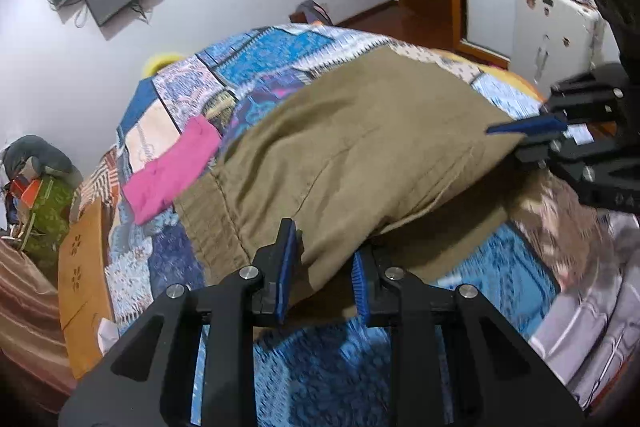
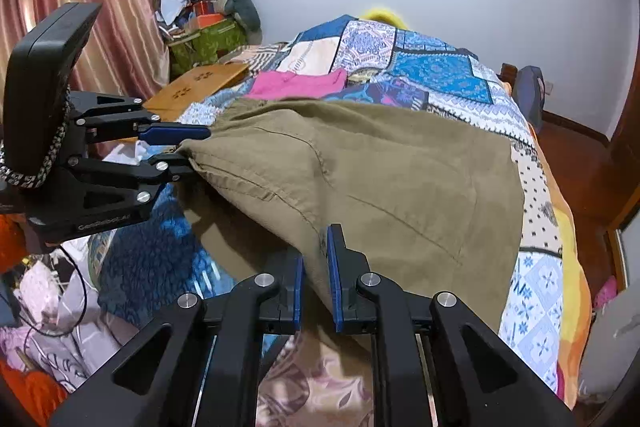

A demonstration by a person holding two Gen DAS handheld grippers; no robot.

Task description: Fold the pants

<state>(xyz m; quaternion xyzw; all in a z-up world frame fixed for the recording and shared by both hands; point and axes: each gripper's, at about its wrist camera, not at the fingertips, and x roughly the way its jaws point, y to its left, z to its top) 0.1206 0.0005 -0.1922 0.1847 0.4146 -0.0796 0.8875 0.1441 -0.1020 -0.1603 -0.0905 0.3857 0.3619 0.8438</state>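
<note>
the left hand-held gripper (image 1: 322,269) is clamped on one near corner of the khaki pants (image 1: 360,155), and the right hand-held gripper (image 2: 316,275) is pinched shut on the other. the near edge is held lifted above the patchwork quilt (image 1: 280,55) on the bed. both corners should be carried level and together, so the fold is laid square.
</note>
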